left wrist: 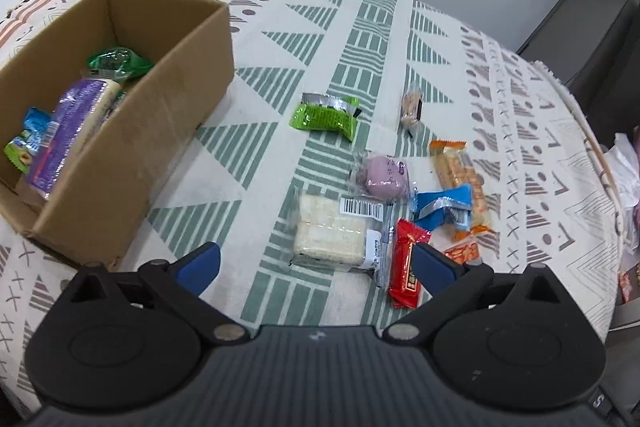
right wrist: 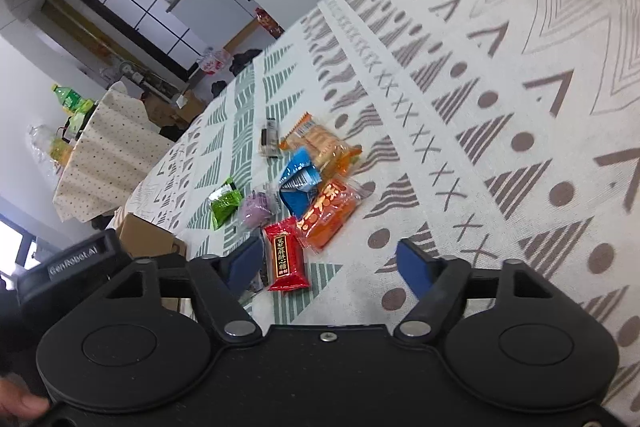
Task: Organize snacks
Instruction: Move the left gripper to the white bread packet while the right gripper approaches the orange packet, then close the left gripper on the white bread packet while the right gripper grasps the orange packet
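A cardboard box (left wrist: 192, 75) stands at the left on the patterned cloth and holds several snack packs. Loose snacks lie to its right: a green pack (left wrist: 326, 115), a purple cake (left wrist: 384, 175), a white wafer pack (left wrist: 336, 233), a red candy bar (left wrist: 406, 265), a blue pack (left wrist: 442, 209) and an orange cracker pack (left wrist: 460, 173). My left gripper (left wrist: 316, 265) is open and empty just above the wafer pack. My right gripper (right wrist: 326, 263) is open and empty, near the red bar (right wrist: 286, 255) and an orange pack (right wrist: 330, 215).
The table's far edge curves round the back, with shoes and a bottle on the floor beyond. A small wrapped snack (left wrist: 412, 105) lies farther back. A second table with green bottles (right wrist: 72, 103) stands at the left in the right wrist view.
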